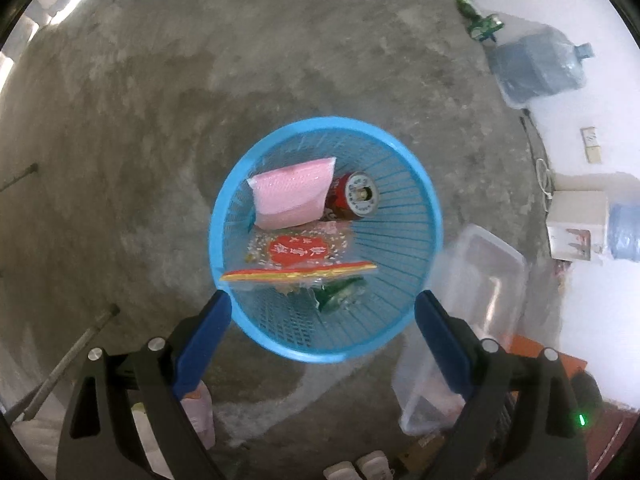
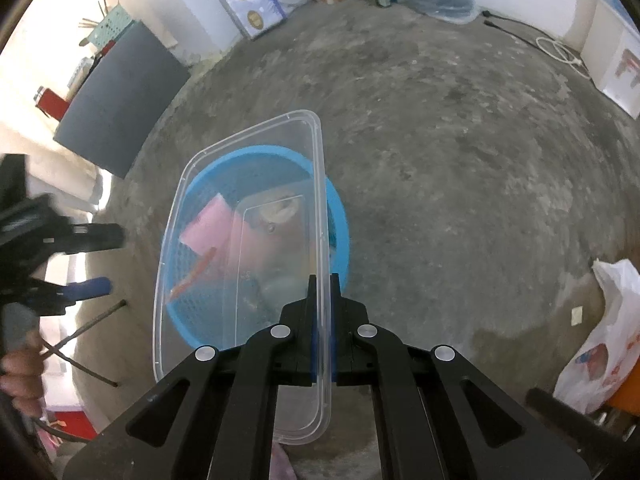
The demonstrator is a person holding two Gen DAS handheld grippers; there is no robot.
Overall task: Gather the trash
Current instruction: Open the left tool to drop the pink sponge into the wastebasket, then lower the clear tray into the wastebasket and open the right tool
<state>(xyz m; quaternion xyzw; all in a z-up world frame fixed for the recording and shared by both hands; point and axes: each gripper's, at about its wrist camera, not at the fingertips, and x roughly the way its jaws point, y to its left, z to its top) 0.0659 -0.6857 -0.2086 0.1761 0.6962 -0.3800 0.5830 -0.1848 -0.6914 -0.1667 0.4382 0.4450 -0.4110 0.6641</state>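
Between the right tool's (image 2: 323,280) blue pads sits the rim of a clear plastic container (image 2: 240,248), pinched tight and hanging tilted over a blue mesh basket (image 1: 420,216) on the concrete floor (image 1: 160,120). Beside it, the left tool (image 1: 322,300) stands wide apart above the basket's near rim, gripping nothing. Down inside the basket lie a pink pouch (image 1: 292,196), a red drink can (image 1: 354,196), a red-and-yellow snack wrapper (image 1: 298,264) and a crumpled green wrapper (image 1: 340,296).
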